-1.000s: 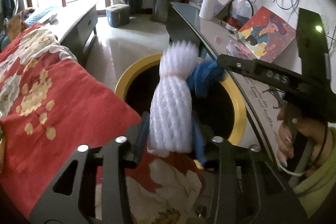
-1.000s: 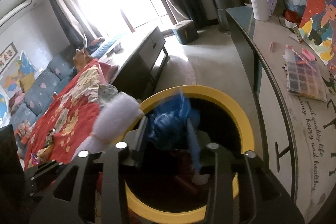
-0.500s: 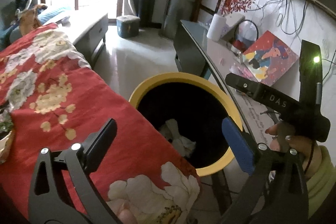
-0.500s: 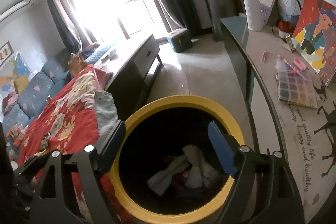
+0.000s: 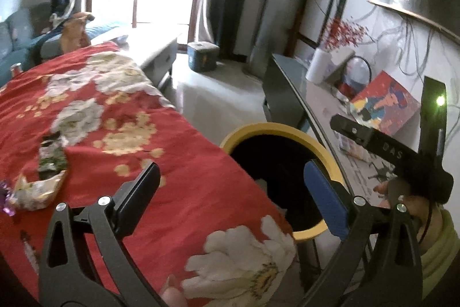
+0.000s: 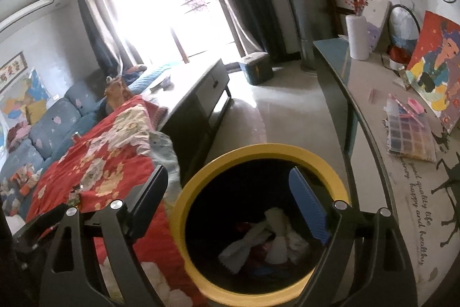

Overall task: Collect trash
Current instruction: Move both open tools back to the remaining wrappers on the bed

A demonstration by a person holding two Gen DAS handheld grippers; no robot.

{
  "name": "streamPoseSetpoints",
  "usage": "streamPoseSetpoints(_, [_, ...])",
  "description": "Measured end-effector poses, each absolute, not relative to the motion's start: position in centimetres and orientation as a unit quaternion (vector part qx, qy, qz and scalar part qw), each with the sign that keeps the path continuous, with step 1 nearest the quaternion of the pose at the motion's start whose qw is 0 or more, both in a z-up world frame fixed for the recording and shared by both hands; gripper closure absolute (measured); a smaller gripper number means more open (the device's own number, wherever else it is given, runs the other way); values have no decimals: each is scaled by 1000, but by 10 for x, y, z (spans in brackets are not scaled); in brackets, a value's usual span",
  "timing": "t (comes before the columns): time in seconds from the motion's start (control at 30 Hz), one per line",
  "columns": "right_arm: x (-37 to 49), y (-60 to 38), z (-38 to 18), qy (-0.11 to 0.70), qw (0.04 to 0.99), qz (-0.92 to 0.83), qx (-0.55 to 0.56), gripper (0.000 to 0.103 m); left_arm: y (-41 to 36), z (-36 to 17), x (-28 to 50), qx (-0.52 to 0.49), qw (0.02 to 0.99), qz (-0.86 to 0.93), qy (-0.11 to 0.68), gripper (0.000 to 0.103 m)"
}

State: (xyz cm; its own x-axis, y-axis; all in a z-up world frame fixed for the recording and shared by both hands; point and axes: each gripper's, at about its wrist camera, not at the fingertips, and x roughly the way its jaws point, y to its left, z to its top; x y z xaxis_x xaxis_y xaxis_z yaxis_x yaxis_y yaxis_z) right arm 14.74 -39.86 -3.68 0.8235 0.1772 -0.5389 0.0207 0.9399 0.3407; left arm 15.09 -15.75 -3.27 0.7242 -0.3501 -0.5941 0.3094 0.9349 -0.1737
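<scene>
A black bin with a yellow rim stands between the red flowered cloth and a side table. In it lie a white foam net and other scraps. My right gripper hangs over the bin's mouth, its jaws opening with nothing between them. My left gripper is open and empty over the cloth's edge beside the bin. A crumpled shiny wrapper and a dark green wrapper lie on the cloth, left of the left gripper.
A side table to the right carries a painting, a white vase and a bead box. A low cabinet, a small box on the floor and a blue sofa lie beyond.
Both grippers opened and let go of the white foam net and the blue scrap, which dropped into the bin. Both rose, and the left view swung left over the red cloth.
</scene>
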Motion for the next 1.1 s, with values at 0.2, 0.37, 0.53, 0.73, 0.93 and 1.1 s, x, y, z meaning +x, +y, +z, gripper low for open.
streamPoseSetpoints(0.2, [143,-374,-27,287,944,65,150,18,-131,-23,143,-43,939,-147,308,11])
streamPoseSetpoints(0.37, [139,-348,-19,280,946,89,135,17,-107,-18,138,-53,946,-124,296,11])
streamPoseSetpoints(0.53, [135,-324,-12,274,947,115,123,16,-84,-13,131,-60,952,-97,285,11])
streamPoseSetpoints(0.73, [130,-296,-8,274,945,144,103,15,-55,-6,121,-75,957,-70,270,11])
streamPoseSetpoints(0.93, [125,-268,-6,276,942,170,80,15,-30,1,112,-83,962,-50,256,11])
streamPoseSetpoints(1.1, [120,-248,-5,278,939,193,66,15,-13,6,107,-91,964,-34,247,11])
